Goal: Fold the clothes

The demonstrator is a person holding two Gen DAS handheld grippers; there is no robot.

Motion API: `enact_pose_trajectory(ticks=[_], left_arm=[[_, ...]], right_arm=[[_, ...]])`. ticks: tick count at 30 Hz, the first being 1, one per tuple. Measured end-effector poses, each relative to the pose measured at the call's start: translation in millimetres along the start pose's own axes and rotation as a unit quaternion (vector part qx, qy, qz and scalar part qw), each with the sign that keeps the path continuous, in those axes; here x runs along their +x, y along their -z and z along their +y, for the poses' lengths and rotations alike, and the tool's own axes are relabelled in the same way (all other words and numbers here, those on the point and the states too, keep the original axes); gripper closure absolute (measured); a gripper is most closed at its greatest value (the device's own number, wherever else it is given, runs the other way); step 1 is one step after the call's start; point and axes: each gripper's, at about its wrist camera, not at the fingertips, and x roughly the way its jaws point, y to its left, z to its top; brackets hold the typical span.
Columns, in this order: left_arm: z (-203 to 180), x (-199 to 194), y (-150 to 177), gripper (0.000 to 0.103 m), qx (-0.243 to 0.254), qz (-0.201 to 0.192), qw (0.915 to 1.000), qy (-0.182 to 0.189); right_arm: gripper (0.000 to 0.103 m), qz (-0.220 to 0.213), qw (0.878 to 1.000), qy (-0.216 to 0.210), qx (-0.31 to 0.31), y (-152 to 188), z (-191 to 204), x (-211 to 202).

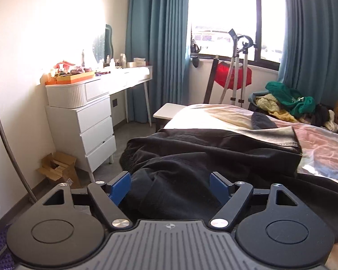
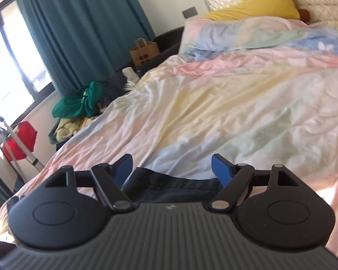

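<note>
A black garment (image 1: 214, 155) lies spread and bunched on the near end of the bed. My left gripper (image 1: 170, 185) is open, its blue pads (image 1: 121, 185) wide apart on either side of a bunched fold of the garment, low over it. My right gripper (image 2: 172, 168) is open too, just above a dark edge of the garment (image 2: 169, 185) that lies under and between the fingers (image 2: 222, 168). Whether either gripper touches the cloth I cannot tell.
The bed has a pastel duvet (image 2: 236, 103) and a yellow pillow (image 2: 254, 4) at the head. A pile of clothes (image 1: 288, 101) with a green item lies beyond the bed's far side. A white dresser (image 1: 83, 117) stands left, with a cardboard box (image 1: 60, 171) on the floor and a tripod (image 1: 236, 67) by the window.
</note>
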Motion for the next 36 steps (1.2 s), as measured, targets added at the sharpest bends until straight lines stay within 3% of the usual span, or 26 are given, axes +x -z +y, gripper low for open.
enact_pose_trajectory(ticks=[7,15,21,25,28,30,36], left_arm=[[-95,19,-6,0.023,0.009,-0.006,0.9976,0.068],[-186,59,0,0.023,0.05,0.009,0.9936,0.101],[-243,98,2,0.026,0.09,0.014,0.988,0.125],[-282,144,-4,0.031,0.126,0.018,0.9827,0.135],[-320,181,-17,0.031,0.158,0.001,0.9768,0.145],[-348,219,-32,0.031,0.162,0.013,0.9752,0.15],[-401,349,-80,0.031,0.08,0.058,0.9891,0.109]], right_arm=[[0.024,-0.013,0.993,-0.085,-0.085,9,52,-27],[0.024,0.01,0.982,-0.145,-0.122,29,85,-41],[0.024,0.025,0.979,-0.152,-0.132,40,102,-44],[0.024,0.026,0.984,-0.134,-0.115,50,105,-42],[0.024,0.037,0.985,-0.137,-0.101,56,109,-37],[0.024,0.036,0.984,-0.14,-0.1,59,113,-34],[0.024,0.025,0.986,-0.132,-0.101,70,120,-15]])
